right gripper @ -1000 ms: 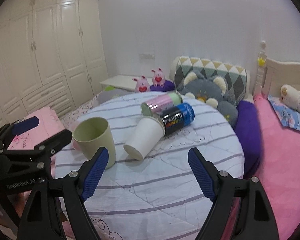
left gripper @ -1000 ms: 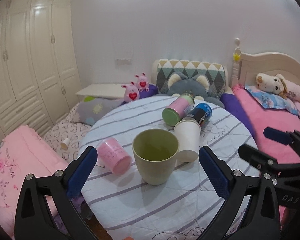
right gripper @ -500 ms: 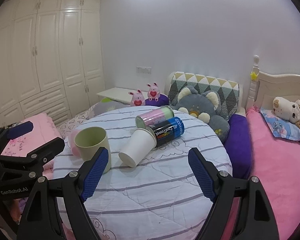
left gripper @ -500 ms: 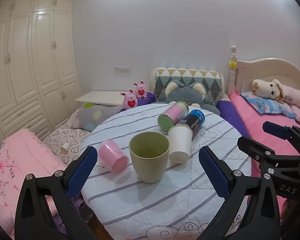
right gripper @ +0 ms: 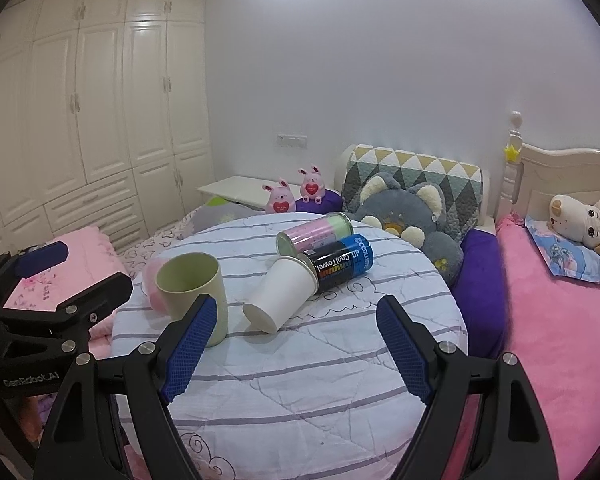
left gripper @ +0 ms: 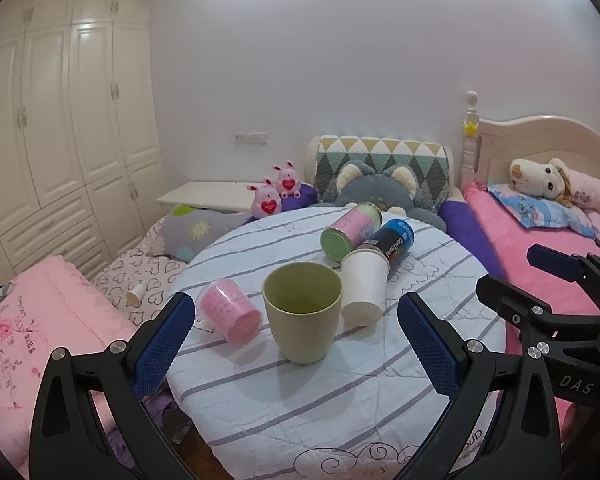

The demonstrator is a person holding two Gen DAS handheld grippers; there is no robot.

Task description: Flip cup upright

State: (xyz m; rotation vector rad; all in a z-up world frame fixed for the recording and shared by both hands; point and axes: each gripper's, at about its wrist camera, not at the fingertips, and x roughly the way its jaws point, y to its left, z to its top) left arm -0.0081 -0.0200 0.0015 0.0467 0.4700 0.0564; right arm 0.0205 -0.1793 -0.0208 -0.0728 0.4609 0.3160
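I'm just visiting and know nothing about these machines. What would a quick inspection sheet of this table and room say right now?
Surface: round table under a white quilted cloth with grey stripes.
Job's things: green cup stands upright, mouth up; white paper cup and pink cup lie on their sides.
Clutter: pink-green canister and blue-black canister lie side by side, the paper cup's rim against the blue-black one.
Grippers: left gripper and right gripper are both open, holding nothing, short of the cups.
Cables: nothing seen.
Surroundings: white wardrobe, pink bed, grey cat cushion, two pink bunny toys.
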